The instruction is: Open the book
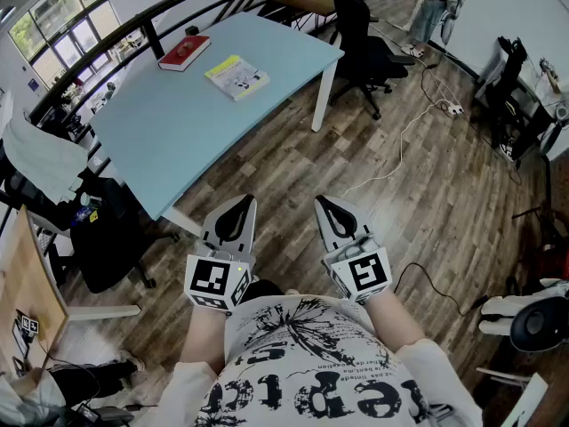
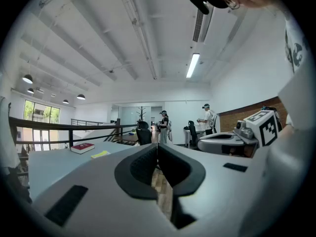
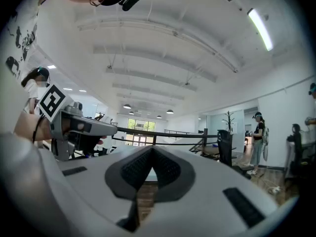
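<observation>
A closed red book (image 1: 185,52) lies at the far side of the light blue table (image 1: 160,140), with a yellow and white book (image 1: 236,76) to its right. Both show small in the left gripper view, the red book (image 2: 82,147) and the yellow one (image 2: 100,154). My left gripper (image 1: 238,205) and right gripper (image 1: 327,205) are held side by side close to my chest, over the wooden floor and well short of the table. Each points level, its jaws closed tip to tip on nothing. In their own views the left gripper (image 2: 157,146) and the right gripper (image 3: 151,148) hold nothing.
Black office chairs (image 1: 364,47) stand right of the table, another chair (image 1: 111,238) at its near left corner. A white cable (image 1: 400,149) runs across the floor. A black railing (image 1: 133,25) lies behind the table. People (image 2: 163,125) stand far off.
</observation>
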